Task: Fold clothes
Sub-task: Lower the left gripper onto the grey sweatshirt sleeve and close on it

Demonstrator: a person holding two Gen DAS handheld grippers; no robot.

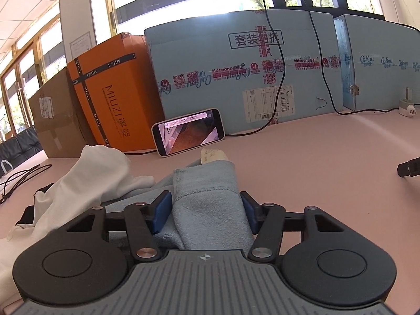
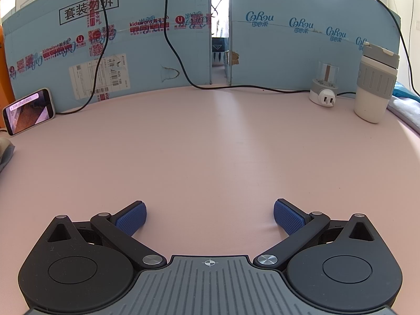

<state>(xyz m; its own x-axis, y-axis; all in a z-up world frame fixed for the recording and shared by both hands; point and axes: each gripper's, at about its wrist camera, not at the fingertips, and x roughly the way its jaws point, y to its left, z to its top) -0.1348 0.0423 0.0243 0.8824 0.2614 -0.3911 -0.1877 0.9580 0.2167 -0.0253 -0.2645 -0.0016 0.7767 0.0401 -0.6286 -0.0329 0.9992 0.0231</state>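
Note:
A light blue fleece garment [image 1: 207, 204] lies bunched on the pink table [image 1: 315, 162], with a paper tag at its far end. My left gripper [image 1: 206, 211] has its blue pads on both sides of a thick fold of it, pressing the cloth. A white garment [image 1: 97, 178] lies crumpled just left of it, over something black. My right gripper [image 2: 210, 216] is open and empty, low over bare pink table [image 2: 210, 141]. Its tip shows at the right edge of the left wrist view [image 1: 409, 168]. A sliver of cloth [image 2: 6, 149] shows at the left edge of the right wrist view.
Light blue cartons [image 1: 236, 68], an orange box [image 1: 113, 89] and a brown box [image 1: 57, 120] wall the table's far side. A phone [image 1: 189, 131] leans against them, cables trailing. A white tumbler [image 2: 375, 84], a plug adapter [image 2: 324, 89] and blue cloth [image 2: 404, 107] are at the right.

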